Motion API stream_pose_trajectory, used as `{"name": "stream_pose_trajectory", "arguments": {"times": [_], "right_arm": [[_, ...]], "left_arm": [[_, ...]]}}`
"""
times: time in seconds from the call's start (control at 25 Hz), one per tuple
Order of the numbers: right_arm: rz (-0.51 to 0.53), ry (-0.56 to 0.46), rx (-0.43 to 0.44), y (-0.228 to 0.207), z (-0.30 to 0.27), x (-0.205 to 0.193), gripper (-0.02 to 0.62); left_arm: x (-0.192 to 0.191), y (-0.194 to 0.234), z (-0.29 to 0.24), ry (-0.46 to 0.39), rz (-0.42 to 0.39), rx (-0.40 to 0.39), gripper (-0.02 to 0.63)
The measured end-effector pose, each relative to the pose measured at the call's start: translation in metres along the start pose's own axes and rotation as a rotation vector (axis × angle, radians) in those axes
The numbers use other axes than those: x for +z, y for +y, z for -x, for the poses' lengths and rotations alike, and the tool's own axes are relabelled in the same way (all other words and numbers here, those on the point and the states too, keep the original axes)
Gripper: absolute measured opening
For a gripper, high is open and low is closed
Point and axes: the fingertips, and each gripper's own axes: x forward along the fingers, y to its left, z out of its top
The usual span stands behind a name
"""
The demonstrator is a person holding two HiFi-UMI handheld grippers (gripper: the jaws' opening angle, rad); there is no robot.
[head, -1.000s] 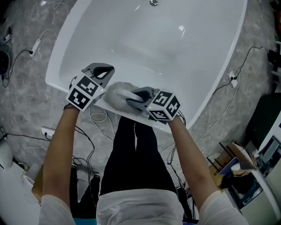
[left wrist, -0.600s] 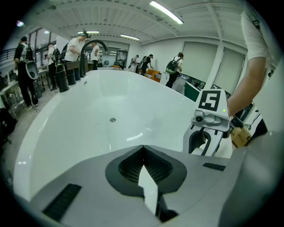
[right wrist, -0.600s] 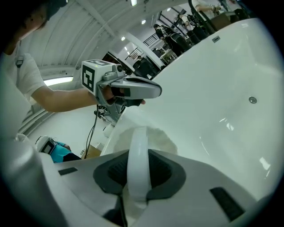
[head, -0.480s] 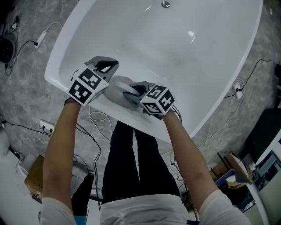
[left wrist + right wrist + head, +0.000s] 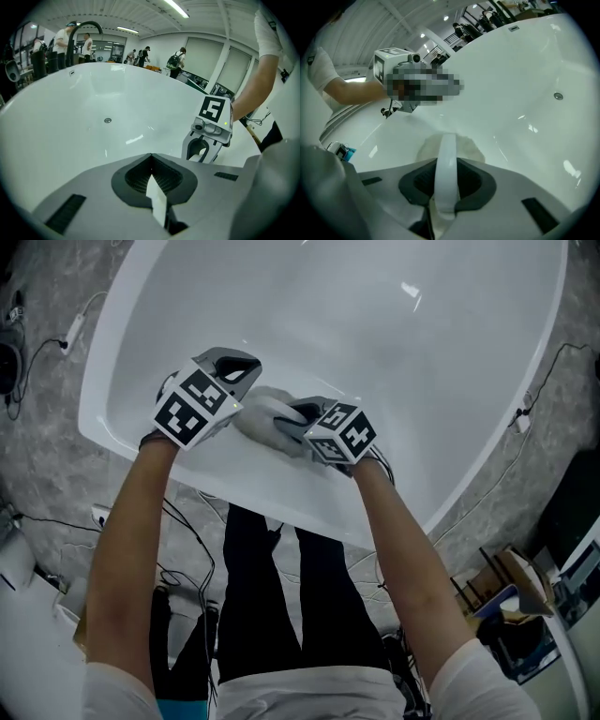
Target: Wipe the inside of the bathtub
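Inside a glossy white oval bathtub point(image 5: 375, 362) on mottled grey floor point(image 5: 56, 381), the right tool point(image 5: 298, 418) clamps the curved white handle point(image 5: 446, 159) of a fluffy pad point(image 5: 262, 418); the left tool point(image 5: 234, 367) is pinched closed.

Not a bathroom, more like a big open lab or office hall: tub point(image 5: 375, 352) on a grey floor point(image 5: 47, 437), power strip point(image 5: 71, 332), strip lights point(image 5: 176, 7), people point(image 5: 61, 40) milling around.

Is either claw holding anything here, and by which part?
The right claw is shut on the white handle of a pad lying against the tub. The left claw is shut, with nothing in it.
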Motion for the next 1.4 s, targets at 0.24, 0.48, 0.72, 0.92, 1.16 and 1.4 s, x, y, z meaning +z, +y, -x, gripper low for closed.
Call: {"name": "stream_pose_trajectory", "arguments": {"times": [0.24,0.48,0.72,0.92,1.16,1.4], "right_arm": [[-0.046,0.008,-0.059,-0.059,-0.023,-0.008,0.092],[-0.074,-0.004,-0.100,-0.093,-0.037,-0.024,0.093],[-0.064,0.022,-0.134,-0.125,-0.057,-0.036,0.094],[-0.041,0.061,-0.172,-0.162,-0.072,-0.045,0.094],[0.028,0.104,-0.233,-0.192,-0.089,-0.051,0.094],[0.106,0.137,-0.303,-0.207,-0.103,-0.051,0.094]], "left_arm": [[-0.012,0.020,-0.042,0.049,-0.045,-0.071,0.006],[-0.033,0.026,-0.072,0.090,-0.046,-0.103,0.006],[-0.045,0.043,-0.100,0.100,-0.032,-0.099,0.006],[-0.047,0.051,-0.124,0.102,-0.065,-0.114,0.006],[-0.062,0.064,-0.132,0.117,-0.062,-0.119,0.006],[-0.069,0.084,-0.122,0.125,-0.070,-0.091,0.006]]}}
